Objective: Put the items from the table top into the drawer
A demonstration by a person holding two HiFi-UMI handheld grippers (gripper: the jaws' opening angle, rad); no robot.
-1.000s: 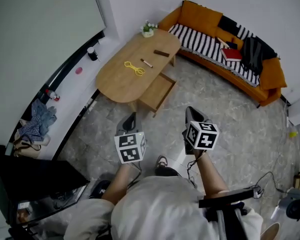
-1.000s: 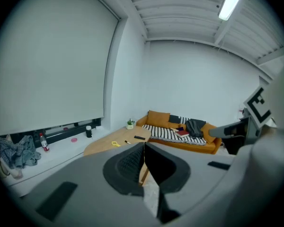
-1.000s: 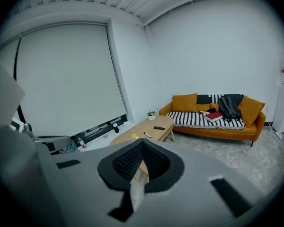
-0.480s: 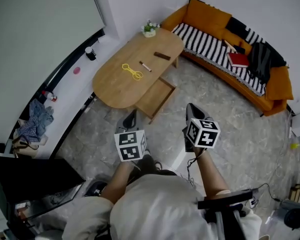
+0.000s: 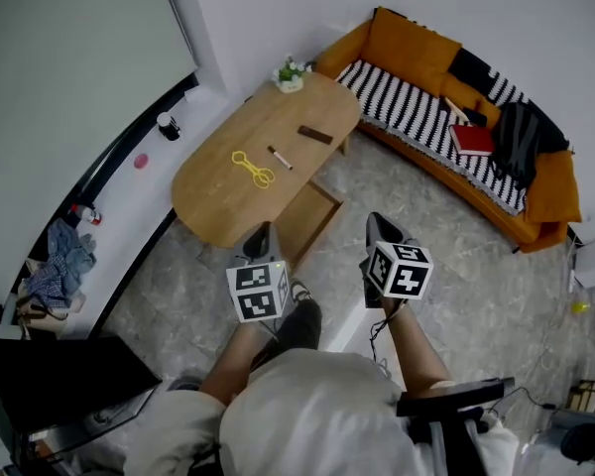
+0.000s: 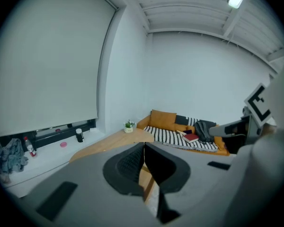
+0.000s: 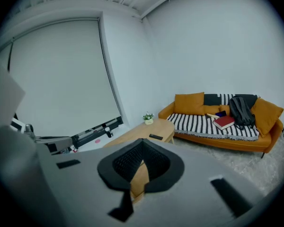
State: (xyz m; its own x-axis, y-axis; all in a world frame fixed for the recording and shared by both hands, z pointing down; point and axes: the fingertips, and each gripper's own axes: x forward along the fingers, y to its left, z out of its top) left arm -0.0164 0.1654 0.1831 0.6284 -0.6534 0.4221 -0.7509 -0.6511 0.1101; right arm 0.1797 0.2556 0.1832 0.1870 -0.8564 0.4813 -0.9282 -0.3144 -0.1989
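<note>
Black ribbed pads meet tip to tip on the left gripper point(image 6: 143, 145), clenched with nothing between them, and the right gripper point(image 7: 141, 143) is clamped in the same way, also empty. In the head view the left gripper point(image 5: 261, 234) and right gripper point(image 5: 378, 222) are held side by side in front of the person, each pointing forward and slightly down over the grey stone floor point(image 5: 446, 246), each with its marker cube point(image 5: 258, 291) nearest the body. Just ahead of the left one stands the drawer point(image 5: 310, 209), pulled out from the near side of the table point(image 5: 213, 196), a pale wooden oval. None of the items is in a jaw; all lie on the table top, apart from both grippers. The yellow scissors point(image 5: 252, 168) lie near the middle, the pen point(image 5: 279, 158) just beside them toward the far end, and a dark flat bar point(image 5: 315, 135) beyond that, near the edge above the drawer side. A small potted plant point(image 5: 290, 73) sits at the far end of the table. Behind it, along the wall, runs an orange sofa point(image 5: 407, 43) with a black-and-white striped throw point(image 5: 407, 97), a red book point(image 5: 473, 139) and a dark bag point(image 5: 521, 132) on it. To the left, a black cup point(image 5: 167, 126) stands on the windowsill point(image 5: 119, 196).
</note>
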